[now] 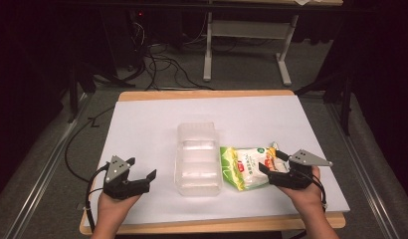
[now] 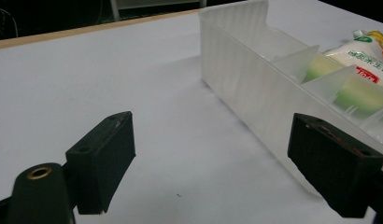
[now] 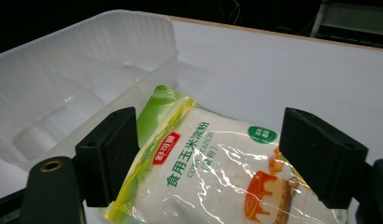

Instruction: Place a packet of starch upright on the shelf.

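Two grippers (image 1: 142,172) (image 1: 271,163) spread, one starch bag (image 1: 245,168), one bin (image 1: 197,158).

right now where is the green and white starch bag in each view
High view: the green and white plastic starch bag lies right of centre, at the right claw.
Left gripper view: upper right, beyond the bin.
Right gripper view: lower centre, between the open jaws.
Shared landmark: the clear plastic divided bin.

In the right gripper view the bag's (image 3: 217,172) lower end runs off the bottom edge, and the left jaw covers part of its green side. In the left gripper view the bin's (image 2: 245,79) frosted wall blurs the bag (image 2: 362,65) behind it. The bag's smaller print is unreadable from above.
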`<state>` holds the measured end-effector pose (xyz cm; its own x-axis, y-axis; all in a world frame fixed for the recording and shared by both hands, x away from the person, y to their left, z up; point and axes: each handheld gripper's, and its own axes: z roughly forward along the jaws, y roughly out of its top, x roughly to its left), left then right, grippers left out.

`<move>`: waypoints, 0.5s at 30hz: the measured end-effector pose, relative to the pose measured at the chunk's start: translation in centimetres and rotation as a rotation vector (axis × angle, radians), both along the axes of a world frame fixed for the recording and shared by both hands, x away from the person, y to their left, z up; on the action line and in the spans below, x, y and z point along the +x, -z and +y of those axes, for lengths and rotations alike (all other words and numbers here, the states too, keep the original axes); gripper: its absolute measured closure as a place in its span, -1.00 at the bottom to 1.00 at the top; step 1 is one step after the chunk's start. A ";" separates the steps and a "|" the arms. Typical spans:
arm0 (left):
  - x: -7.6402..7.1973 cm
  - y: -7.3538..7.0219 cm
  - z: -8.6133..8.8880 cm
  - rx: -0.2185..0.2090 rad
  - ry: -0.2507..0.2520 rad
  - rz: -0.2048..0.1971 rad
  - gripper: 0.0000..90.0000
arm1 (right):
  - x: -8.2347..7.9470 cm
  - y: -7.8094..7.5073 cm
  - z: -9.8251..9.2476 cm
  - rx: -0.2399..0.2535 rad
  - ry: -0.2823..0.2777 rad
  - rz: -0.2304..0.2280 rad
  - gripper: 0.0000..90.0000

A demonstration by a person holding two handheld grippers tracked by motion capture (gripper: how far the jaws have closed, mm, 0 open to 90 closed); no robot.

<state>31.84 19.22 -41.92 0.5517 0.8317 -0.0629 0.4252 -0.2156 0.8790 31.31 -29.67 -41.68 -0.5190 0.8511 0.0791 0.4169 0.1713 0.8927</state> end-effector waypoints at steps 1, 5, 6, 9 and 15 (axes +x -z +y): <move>0.0 0.0 0.0 0.000 0.000 0.000 -0.65 | 0.0 0.0 0.0 0.000 0.000 0.000 -0.50; 0.0 0.2 -0.3 0.023 0.009 -0.003 -0.65 | 0.0 0.3 0.7 -0.019 -0.029 -0.001 -0.39; 0.0 0.2 -0.4 0.024 0.011 -0.002 -0.65 | 0.0 0.4 0.9 -0.030 -0.036 -0.001 -0.36; -0.1 0.2 -0.6 0.027 0.013 -0.004 -0.65 | 0.0 0.6 1.7 -0.049 -0.061 0.007 -0.31; -0.1 0.4 -0.7 0.034 0.009 -0.010 -0.65 | 0.3 1.2 3.5 -0.095 -0.104 0.020 -0.33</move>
